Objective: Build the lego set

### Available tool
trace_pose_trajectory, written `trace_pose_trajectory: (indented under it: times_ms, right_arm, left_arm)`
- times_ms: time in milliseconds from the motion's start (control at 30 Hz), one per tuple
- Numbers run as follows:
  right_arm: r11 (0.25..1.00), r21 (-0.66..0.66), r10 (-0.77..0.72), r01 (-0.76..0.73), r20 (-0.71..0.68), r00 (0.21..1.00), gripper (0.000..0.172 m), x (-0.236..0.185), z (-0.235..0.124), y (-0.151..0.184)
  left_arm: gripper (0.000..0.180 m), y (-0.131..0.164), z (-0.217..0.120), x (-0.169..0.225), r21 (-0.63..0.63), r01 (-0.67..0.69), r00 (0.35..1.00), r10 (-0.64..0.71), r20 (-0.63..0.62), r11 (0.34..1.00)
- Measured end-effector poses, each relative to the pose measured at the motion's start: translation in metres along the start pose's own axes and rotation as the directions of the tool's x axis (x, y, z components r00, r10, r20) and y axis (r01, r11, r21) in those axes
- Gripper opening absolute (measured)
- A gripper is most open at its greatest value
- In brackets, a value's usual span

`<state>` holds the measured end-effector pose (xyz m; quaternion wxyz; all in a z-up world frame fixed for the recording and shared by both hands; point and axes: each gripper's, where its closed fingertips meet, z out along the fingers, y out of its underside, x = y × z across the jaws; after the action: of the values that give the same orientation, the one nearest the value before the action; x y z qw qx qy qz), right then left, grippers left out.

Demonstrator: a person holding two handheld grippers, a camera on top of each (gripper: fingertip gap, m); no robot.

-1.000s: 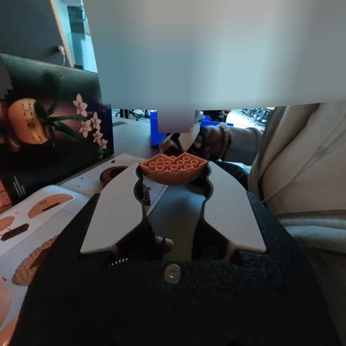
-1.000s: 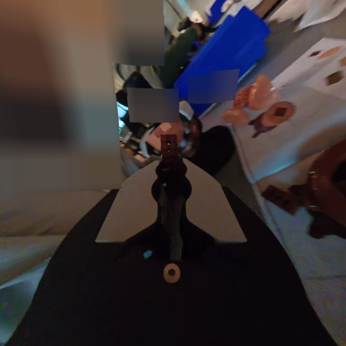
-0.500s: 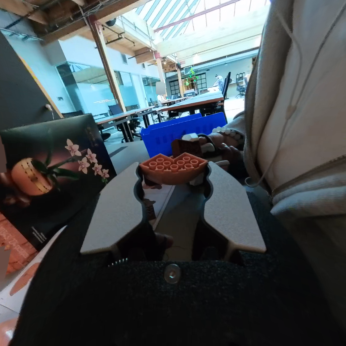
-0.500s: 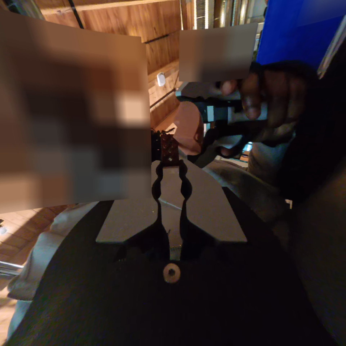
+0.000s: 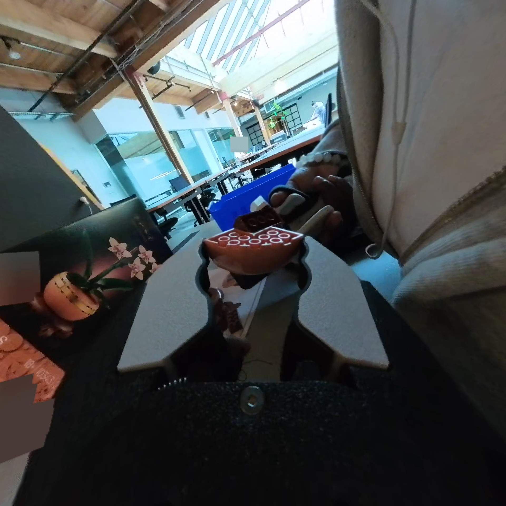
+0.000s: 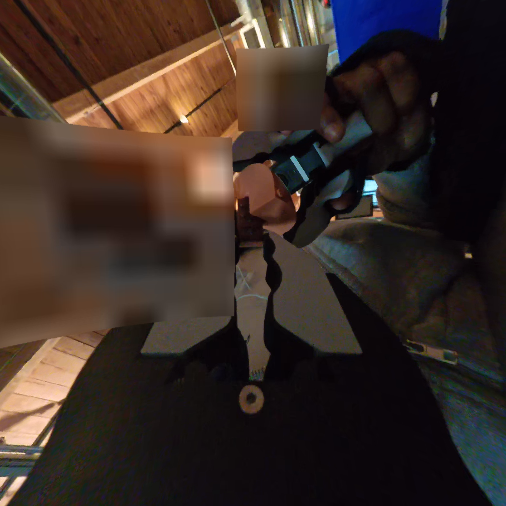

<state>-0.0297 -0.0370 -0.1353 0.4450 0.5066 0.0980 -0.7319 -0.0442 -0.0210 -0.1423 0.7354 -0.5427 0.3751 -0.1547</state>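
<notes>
So the left gripper (image 5: 253,253) has its jaws spread wide and pinching an orange studded brick piece (image 5: 253,253). It's a curved, bowl-shaped chunk, studs facing up, and each end is pressed against a fingertip right at the front of the jaws. Just past it, touching or nearly touching its far edge, sits a dark brown brick (image 5: 260,221), and that one's clamped in the right gripper (image 6: 250,232). In the right wrist view those jaws are nearly together with the brown brick wedged between the tips, though a blur patch hides the left finger there.

The right hand (image 5: 325,202) is wrapped round its gripper's handle just beyond and right of the left jaws. The right gripper is tipped way up, its camera looking at the wooden ceiling, while the left one is held roughly level.

As for room: a beige hoodie (image 5: 424,164) crowds the right side close up. A dark box with orchid art (image 5: 90,268) stands left of the jaws, a blue bin (image 5: 246,202) sits behind them, and instruction pages (image 5: 246,298) lie on the table below the gap.
</notes>
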Motion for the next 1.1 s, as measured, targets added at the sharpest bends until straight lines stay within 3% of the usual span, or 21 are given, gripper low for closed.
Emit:
trace_pose_trajectory:
  times_ms: [200,267,400,500,567,667,733,800,833,867,933,1000,1100]
  right_arm:
    - [0.998,0.055,-0.01,0.016,-0.093,0.996,0.017,-0.003,-0.002,-0.012]
    - [0.993,0.111,-0.017,0.029,-0.107,0.994,0.008,-0.002,-0.005,-0.019]
    - [0.991,0.118,-0.046,0.059,-0.109,0.993,0.007,0.0,-0.002,-0.022]
    - [0.958,0.126,-0.226,0.259,-0.228,0.947,0.009,0.009,-0.014,-0.041]
    - [0.833,-0.037,-0.53,0.552,-0.336,0.778,0.01,0.01,-0.021,-0.045]
    - [0.417,-0.344,-0.879,0.841,-0.389,0.276,0.015,0.005,-0.028,-0.046]
    - [0.223,-0.531,-0.918,0.818,-0.397,-0.008,0.051,0.008,-0.037,-0.048]
    - [0.142,-0.699,-0.899,0.701,-0.387,-0.204,0.065,0.02,-0.055,-0.049]
    - [0.128,-0.767,-0.879,0.629,-0.382,-0.287,0.065,0.026,-0.067,-0.051]
    - [0.128,-0.821,-0.855,0.557,-0.376,-0.358,0.055,0.032,-0.08,-0.053]
    - [0.108,-0.889,-0.845,0.445,-0.318,-0.43,0.04,0.042,-0.096,-0.049]
    - [0.091,-0.913,-0.897,0.397,-0.249,-0.366,0.028,0.056,-0.094,-0.033]
    - [0.149,-0.909,-0.951,0.39,-0.24,-0.196,0.031,0.08,-0.074,-0.001]
  left_arm:
    - [0.063,-0.008,-0.003,-0.003,0.055,0.002,1.0,-0.003,0.019,0.998]
    - [0.063,-0.012,-0.004,-0.005,0.081,0.025,0.999,-0.028,0.028,0.996]
    - [0.063,0.0,-0.002,-0.008,0.007,0.036,0.998,-0.036,0.046,0.999]
    - [0.063,0.016,-0.003,-0.025,-0.095,0.064,0.988,-0.05,0.143,0.993]
    - [0.063,0.018,-0.007,-0.037,-0.101,0.114,0.974,-0.091,0.207,0.988]
    - [0.063,0.016,-0.013,-0.046,-0.069,0.154,0.96,-0.133,0.245,0.986]
    - [0.063,0.014,-0.016,-0.051,-0.037,0.188,0.95,-0.172,0.262,0.981]
    - [0.063,0.012,-0.019,-0.056,-0.006,0.221,0.937,-0.211,0.279,0.975]
    - [0.063,0.011,-0.02,-0.057,0.005,0.233,0.933,-0.225,0.279,0.972]
    - [0.063,0.011,-0.021,-0.057,0.014,0.239,0.932,-0.233,0.279,0.971]
    - [0.063,0.01,-0.022,-0.057,0.021,0.24,0.931,-0.236,0.277,0.971]
    - [0.063,0.011,-0.02,-0.056,0.013,0.24,0.935,-0.235,0.266,0.971]
    - [0.063,0.013,-0.019,-0.055,-0.004,0.236,0.937,-0.226,0.268,0.972]
